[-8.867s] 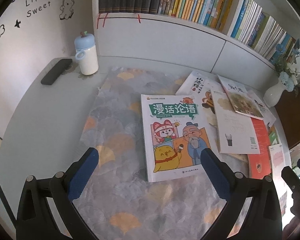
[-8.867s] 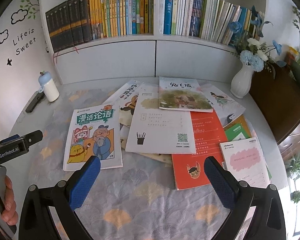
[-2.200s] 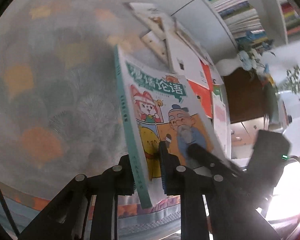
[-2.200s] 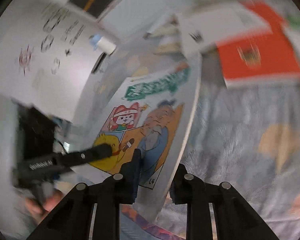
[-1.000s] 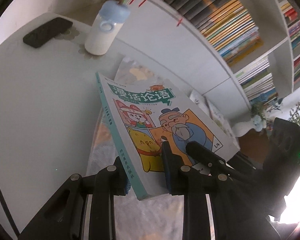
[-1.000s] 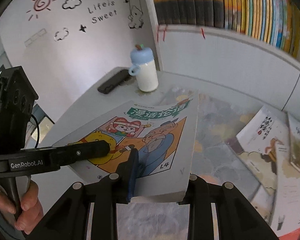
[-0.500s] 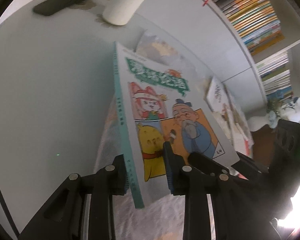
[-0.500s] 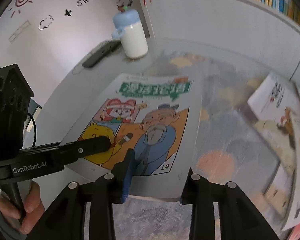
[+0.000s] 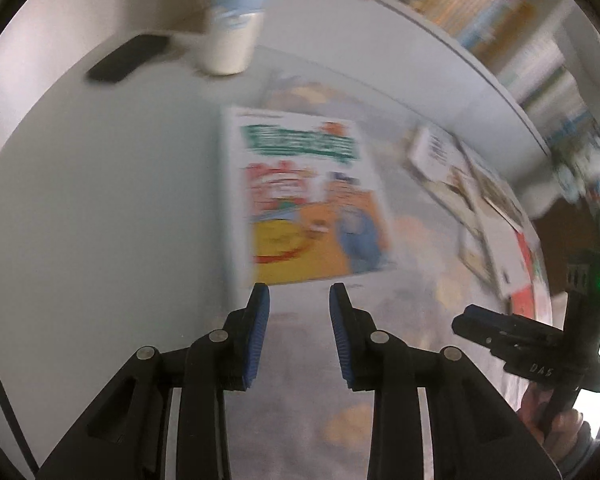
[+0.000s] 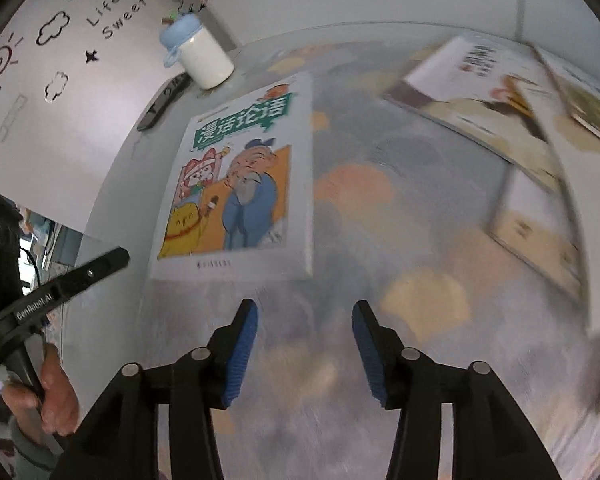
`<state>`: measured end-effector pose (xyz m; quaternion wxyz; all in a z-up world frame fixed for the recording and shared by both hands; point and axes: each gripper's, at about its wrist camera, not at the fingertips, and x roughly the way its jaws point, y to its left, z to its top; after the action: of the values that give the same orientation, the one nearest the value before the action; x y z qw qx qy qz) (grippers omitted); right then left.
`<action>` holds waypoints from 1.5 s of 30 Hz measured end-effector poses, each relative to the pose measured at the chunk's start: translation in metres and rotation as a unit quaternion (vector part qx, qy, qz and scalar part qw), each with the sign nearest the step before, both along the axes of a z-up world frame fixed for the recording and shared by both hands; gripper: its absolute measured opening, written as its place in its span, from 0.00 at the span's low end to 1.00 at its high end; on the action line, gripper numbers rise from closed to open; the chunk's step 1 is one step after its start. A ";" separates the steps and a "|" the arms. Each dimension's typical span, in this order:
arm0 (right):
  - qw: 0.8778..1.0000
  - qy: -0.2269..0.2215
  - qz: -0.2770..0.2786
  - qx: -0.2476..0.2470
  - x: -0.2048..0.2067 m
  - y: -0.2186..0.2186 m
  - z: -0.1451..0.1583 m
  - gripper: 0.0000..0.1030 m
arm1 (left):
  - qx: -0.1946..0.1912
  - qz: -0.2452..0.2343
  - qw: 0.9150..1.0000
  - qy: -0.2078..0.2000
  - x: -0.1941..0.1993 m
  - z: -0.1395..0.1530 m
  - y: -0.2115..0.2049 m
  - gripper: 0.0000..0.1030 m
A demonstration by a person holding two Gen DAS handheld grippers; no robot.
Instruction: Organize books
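Observation:
The cartoon-cover book [image 9: 304, 200] [image 10: 240, 184] lies flat at the left edge of the patterned cloth, partly on the bare white table. My left gripper [image 9: 299, 300] sits just short of the book's near edge, its jaws opening with nothing between them. My right gripper [image 10: 304, 316] hovers a little back from the same edge, its jaws opening too, with only cloth showing in the gap. Several other books [image 10: 500, 92] [image 9: 476, 200] lie scattered to the right.
A white bottle with a blue cap [image 9: 232, 32] [image 10: 198, 54] and a dark flat device [image 9: 128, 58] stand at the table's far left. A bookshelf [image 9: 480, 12] runs along the back. A hand [image 10: 56, 392] holds the left tool.
Both grippers have let go of the cartoon book, which now lies flat, and drawn back from its near edge. Their jaws have widened.

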<state>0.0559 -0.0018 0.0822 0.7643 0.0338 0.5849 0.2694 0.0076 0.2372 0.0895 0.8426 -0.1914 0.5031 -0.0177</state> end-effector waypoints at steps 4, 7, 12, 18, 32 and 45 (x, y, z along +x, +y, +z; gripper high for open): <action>0.999 -0.024 -0.031 -0.002 -0.025 -0.050 0.018 0.51 | 0.000 -0.044 0.999 -0.004 0.004 0.008 -0.058 0.31; 0.997 -0.059 -0.050 -0.023 -0.042 -0.094 0.033 0.55 | 0.002 -0.072 0.997 0.004 0.007 0.006 -0.107 0.38; 0.990 -0.100 -0.079 -0.062 -0.065 -0.169 0.051 0.55 | -0.003 -0.110 0.994 0.006 0.001 0.011 -0.189 0.38; 0.982 -0.116 -0.125 -0.083 -0.088 -0.261 0.067 0.58 | 0.039 -0.170 0.985 0.008 0.001 0.028 -0.280 0.57; 0.961 -0.086 -0.248 -0.089 -0.105 -0.438 0.048 0.74 | 0.116 -0.242 0.963 -0.002 0.011 0.016 -0.453 0.74; 0.947 -0.066 -0.300 -0.089 -0.103 -0.510 0.009 0.74 | 0.075 -0.274 0.959 0.008 0.010 -0.015 -0.513 0.72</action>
<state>-0.0475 -0.5118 0.0909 0.8468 0.1221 0.5172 -0.0237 0.0179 -0.2757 0.0746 0.8133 0.0175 0.5431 -0.2080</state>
